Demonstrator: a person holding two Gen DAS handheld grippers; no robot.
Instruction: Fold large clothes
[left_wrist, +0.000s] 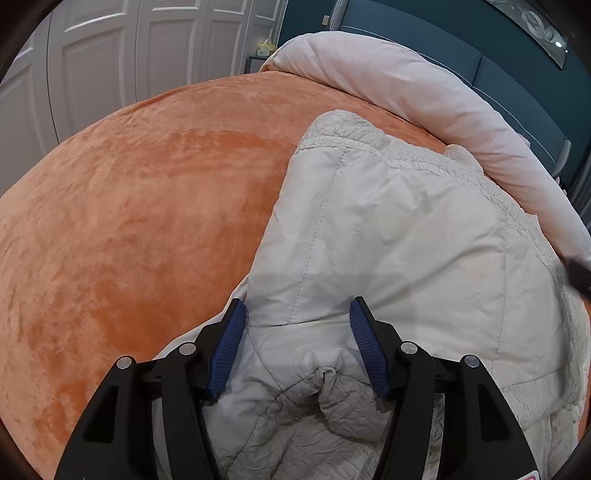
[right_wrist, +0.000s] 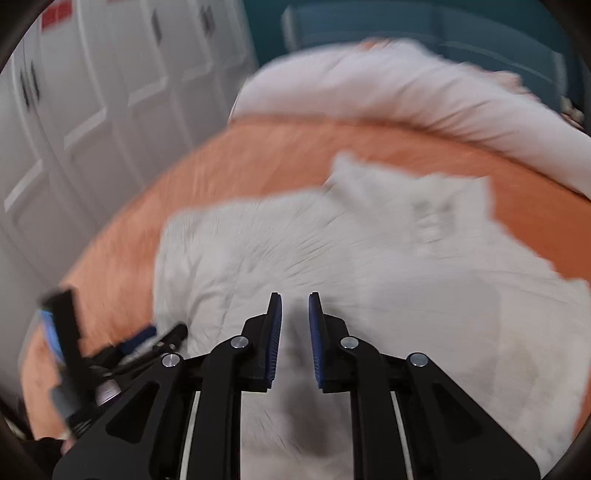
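Pale quilted jacket (left_wrist: 388, 229) lies between the spread left claw (left_wrist: 297, 314) fingers

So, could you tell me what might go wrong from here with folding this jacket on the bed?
The left gripper is open astride a bunched sleeve of the pale quilted jacket; closing there may catch several layers and spoil the fold. The right gripper is open, holding nothing, and its view is motion-blurred, so a fast grab could miss. The jacket lies close to the rolled duvet, which may snag.

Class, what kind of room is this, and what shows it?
Most likely a bedroom: a bed under an orange blanket, a rolled pale duvet against a teal headboard, and white wardrobe doors.
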